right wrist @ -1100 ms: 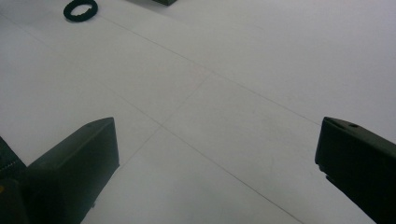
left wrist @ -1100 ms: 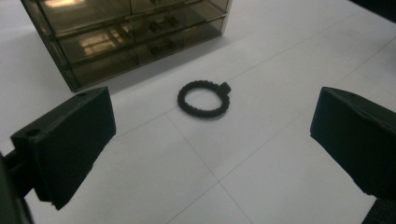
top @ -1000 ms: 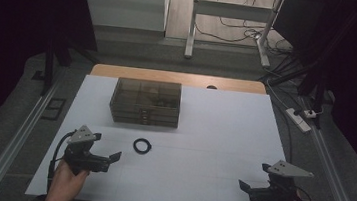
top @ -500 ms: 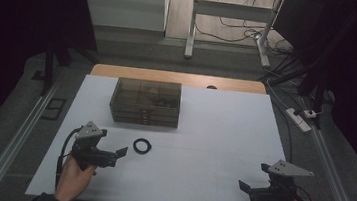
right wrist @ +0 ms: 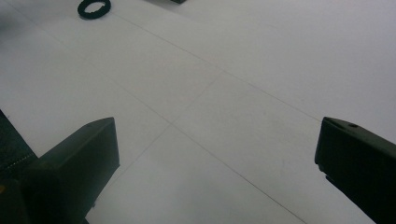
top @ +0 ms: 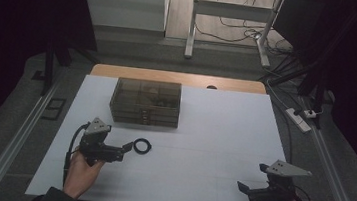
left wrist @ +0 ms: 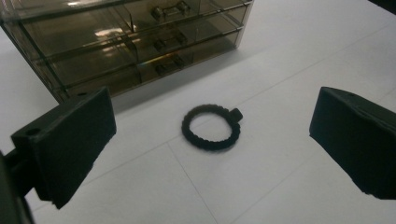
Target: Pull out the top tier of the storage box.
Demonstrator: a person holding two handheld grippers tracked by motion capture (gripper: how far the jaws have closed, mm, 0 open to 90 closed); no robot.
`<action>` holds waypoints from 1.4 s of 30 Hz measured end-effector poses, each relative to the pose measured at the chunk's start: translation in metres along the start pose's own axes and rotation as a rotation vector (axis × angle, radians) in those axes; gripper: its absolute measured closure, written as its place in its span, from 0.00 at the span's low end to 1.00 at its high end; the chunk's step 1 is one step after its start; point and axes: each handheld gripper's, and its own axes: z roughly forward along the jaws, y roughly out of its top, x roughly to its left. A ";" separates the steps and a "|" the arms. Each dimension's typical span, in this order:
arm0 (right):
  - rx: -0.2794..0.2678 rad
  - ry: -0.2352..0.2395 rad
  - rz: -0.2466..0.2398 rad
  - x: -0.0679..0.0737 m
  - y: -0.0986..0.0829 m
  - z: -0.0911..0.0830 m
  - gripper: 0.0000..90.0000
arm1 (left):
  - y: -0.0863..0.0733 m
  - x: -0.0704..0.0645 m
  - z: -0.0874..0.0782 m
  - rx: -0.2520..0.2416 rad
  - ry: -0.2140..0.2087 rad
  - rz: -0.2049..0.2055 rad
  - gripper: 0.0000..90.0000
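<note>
Two claws sit low over the white table (top: 203, 133), both with jaws spread wide and holding nothing: the left claw (top: 125, 150) at about 8 o'clock on the sheet, the right claw (top: 251, 181) at about 4 o'clock. A black ring (top: 142, 146) lies flat just beyond the left claw's tips, not touching them. At 12 o'clock from the ring stands a smoky clear drawer box (top: 145, 102), near it but apart.

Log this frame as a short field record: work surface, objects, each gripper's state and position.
surface: white table
object in hand's reach: black ring, flat on the table, untouched
other object: smoky clear drawer box, behind the ring
left gripper: open, jaws either side of the ring's line, just short of it
right gripper: open, near edge, holding nothing
</note>
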 end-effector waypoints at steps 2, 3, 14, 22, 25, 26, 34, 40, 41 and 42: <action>0.002 0.003 -0.001 0.000 0.000 0.000 0.00 | 0.002 -0.001 0.002 -0.013 -0.014 0.014 0.00; 0.003 0.004 -0.003 0.000 0.000 0.000 0.00 | 0.003 -0.001 0.002 -0.016 -0.018 0.024 0.00; -0.008 0.013 -0.002 0.000 0.000 -0.001 0.00 | 0.008 -0.003 0.013 -0.008 -0.010 0.032 0.00; -0.023 0.020 0.000 -0.001 -0.001 -0.002 0.00 | 0.011 -0.003 0.021 -0.007 -0.011 0.035 0.00; -0.028 0.023 0.002 -0.001 -0.001 -0.003 0.00 | 0.012 -0.003 0.023 -0.002 -0.001 0.041 0.00; -0.029 0.025 0.002 -0.001 -0.001 -0.003 0.00 | 0.012 -0.003 0.023 -0.002 -0.001 0.041 0.00; -0.033 0.030 -0.004 0.000 -0.001 -0.004 0.00 | 0.019 -0.003 0.027 -0.019 0.014 0.026 0.00; -0.029 0.033 -0.010 0.000 -0.001 -0.003 0.00 | 0.023 -0.007 0.035 -0.029 0.025 0.023 0.00; -0.031 0.033 -0.009 0.000 -0.001 -0.003 0.00 | 0.023 -0.007 0.035 -0.029 0.025 0.023 0.00; -0.031 0.033 -0.009 0.000 -0.001 -0.003 0.00 | 0.024 -0.008 0.037 -0.033 0.027 0.020 0.00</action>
